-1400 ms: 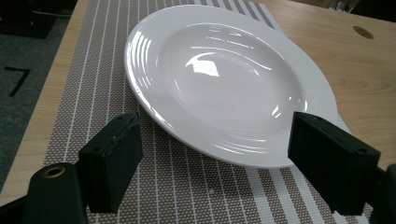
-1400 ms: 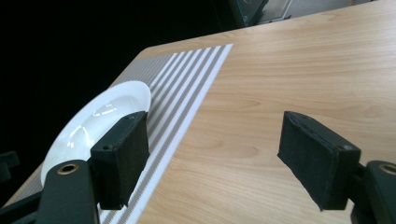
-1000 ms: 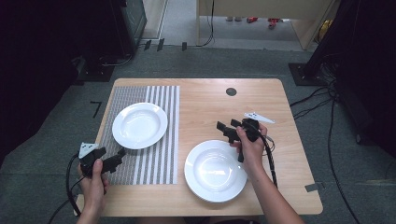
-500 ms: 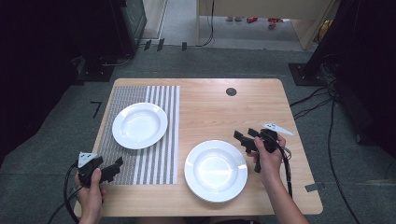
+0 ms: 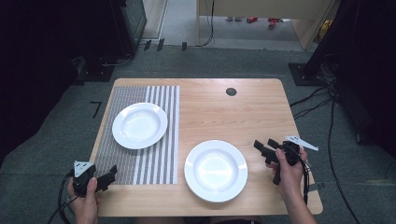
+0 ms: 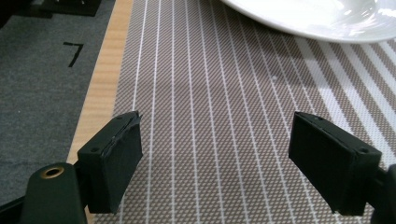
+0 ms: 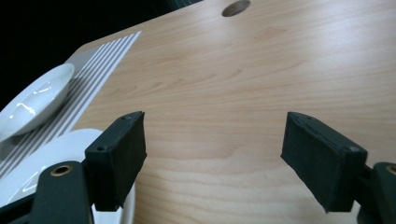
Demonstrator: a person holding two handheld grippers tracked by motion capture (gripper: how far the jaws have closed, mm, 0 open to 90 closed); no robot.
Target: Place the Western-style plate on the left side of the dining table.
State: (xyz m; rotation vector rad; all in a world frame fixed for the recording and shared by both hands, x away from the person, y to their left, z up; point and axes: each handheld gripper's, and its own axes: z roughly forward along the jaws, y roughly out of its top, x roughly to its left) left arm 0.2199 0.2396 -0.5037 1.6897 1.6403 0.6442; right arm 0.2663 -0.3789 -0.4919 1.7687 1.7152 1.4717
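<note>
Right gripper (image 5: pixel 266 148) sits just right of the near plate (image 5: pixel 215 170) on the bare table (image 5: pixel 224 112), fingers spread, holding nothing. Left gripper (image 5: pixel 108 175) — fingers likewise released — rests over the striped placemat (image 5: pixel 154 154), far plate (image 5: pixel 139 125) beyond. Judged step: between grasps. Next move — approach a rim squarely before closing.

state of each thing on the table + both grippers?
Left gripper: open, empty, over the near left corner of the placemat.
Right gripper: open, empty, just right of the near plate.
Near plate: empty, upright, on bare wood.
Far plate: empty, upright, on the placemat.
Placemat: flat, on the left half of the table.
Table: wood, round hole near the far edge.
</note>
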